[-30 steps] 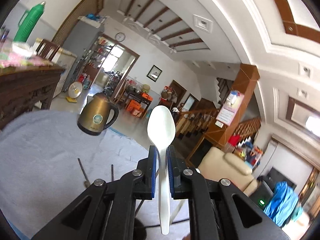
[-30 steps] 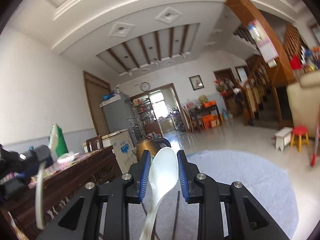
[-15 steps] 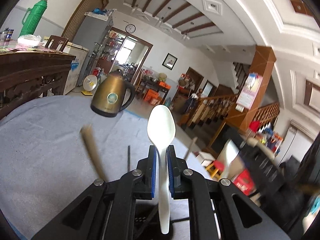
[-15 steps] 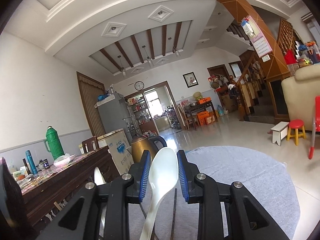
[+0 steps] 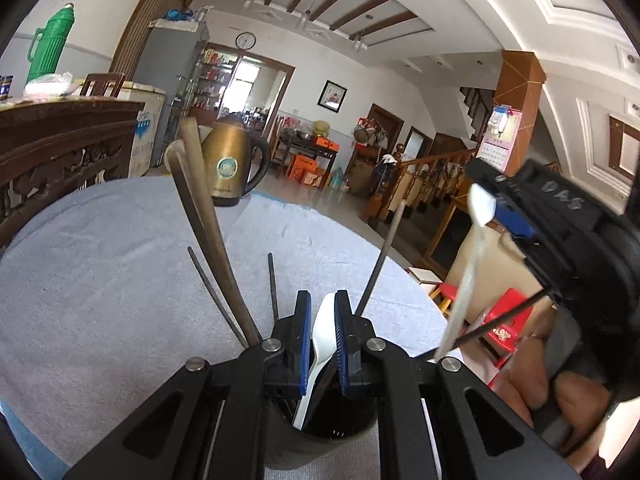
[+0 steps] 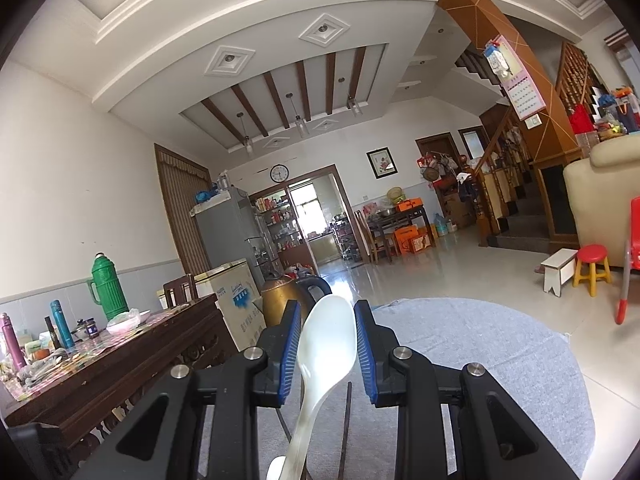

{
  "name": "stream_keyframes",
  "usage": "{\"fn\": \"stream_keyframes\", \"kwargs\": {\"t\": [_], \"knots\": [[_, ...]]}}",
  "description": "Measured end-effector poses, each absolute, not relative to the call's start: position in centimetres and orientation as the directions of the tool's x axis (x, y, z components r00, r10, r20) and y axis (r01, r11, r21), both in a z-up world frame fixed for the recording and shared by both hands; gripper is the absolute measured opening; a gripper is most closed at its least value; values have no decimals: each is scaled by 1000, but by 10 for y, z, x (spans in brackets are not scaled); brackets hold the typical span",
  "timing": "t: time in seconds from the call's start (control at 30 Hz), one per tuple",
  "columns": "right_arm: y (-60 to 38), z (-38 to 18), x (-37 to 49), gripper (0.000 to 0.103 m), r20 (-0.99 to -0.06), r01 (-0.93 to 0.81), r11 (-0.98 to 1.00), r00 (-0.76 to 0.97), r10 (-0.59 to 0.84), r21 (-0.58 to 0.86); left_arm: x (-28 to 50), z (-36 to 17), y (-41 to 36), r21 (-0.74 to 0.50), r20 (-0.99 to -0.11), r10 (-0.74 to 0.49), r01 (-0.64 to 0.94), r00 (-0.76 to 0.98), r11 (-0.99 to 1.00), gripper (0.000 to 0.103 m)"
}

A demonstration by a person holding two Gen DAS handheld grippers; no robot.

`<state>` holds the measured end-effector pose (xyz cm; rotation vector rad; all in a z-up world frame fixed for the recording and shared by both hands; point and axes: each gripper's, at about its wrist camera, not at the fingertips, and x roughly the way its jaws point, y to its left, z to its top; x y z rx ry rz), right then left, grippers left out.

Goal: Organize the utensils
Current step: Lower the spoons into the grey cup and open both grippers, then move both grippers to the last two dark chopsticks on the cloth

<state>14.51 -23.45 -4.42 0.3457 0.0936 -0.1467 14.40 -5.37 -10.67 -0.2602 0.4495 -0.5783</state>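
In the left wrist view my left gripper (image 5: pixel 320 316) has its jaws slightly apart, with a white plastic spoon (image 5: pixel 322 340) between them, its handle down in a dark utensil cup (image 5: pixel 324 436). Wooden utensils (image 5: pixel 200 208) and dark chopsticks (image 5: pixel 380 256) stand in the cup. My right gripper (image 5: pixel 496 208) shows at the right, a second white spoon (image 5: pixel 476 224) in its blue pads, handle slanting down toward the cup. In the right wrist view that gripper (image 6: pixel 326 344) has this spoon (image 6: pixel 326 344) between its pads, bowl up.
The cup stands on a round table under a grey cloth (image 5: pixel 100 280). A brass kettle (image 5: pixel 228 168) stands at the table's far edge. A dark wooden sideboard (image 6: pixel 104 372) with a green thermos (image 6: pixel 108 288) and bottles is at the left.
My left gripper's jaws have parted and its spoon has dropped lower into the cup. My right gripper has come in close on the right with its spoon.
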Motion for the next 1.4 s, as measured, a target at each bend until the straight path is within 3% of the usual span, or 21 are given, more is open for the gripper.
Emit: {"fn": "stream_keyframes", "kwargs": {"t": [0.23,0.3,0.4,0.63,0.73,0.8,0.83,0.9,0.93,1.2,1.4], "knots": [[-228,-38,142,29,-89,151,948,987,-131,279,125,-80,-22,-319,-260,-545,462,797,827,11],[-222,-36,143,29,-82,140,957,989,-123,256,123,-77,-8,-334,-251,-532,444,809,831,17],[-214,-32,143,29,-69,127,964,991,-113,234,121,-80,8,-352,-282,-507,403,815,845,36],[-191,-44,152,29,-96,110,982,991,-96,152,124,-95,23,-404,-355,-488,340,797,849,40],[-182,-51,155,31,-108,123,988,988,-113,92,126,-94,25,-408,-372,-483,328,793,852,52],[-180,-54,151,32,-97,124,990,988,-117,67,125,-93,27,-408,-369,-479,324,797,854,52],[-181,-54,149,35,-102,114,990,989,-106,79,126,-93,28,-407,-371,-477,322,797,855,53],[-184,-53,146,58,-108,104,989,990,-93,102,127,-94,29,-409,-383,-471,311,795,858,53],[-185,-51,144,60,-105,102,989,990,-90,108,128,-94,31,-410,-385,-467,305,796,859,53],[-214,-26,124,60,-34,135,973,991,-131,186,130,-95,33,-411,-404,-448,279,798,868,55],[-261,-13,116,60,-49,219,935,976,-214,280,138,-97,33,-408,-443,-434,255,784,877,59]]}}
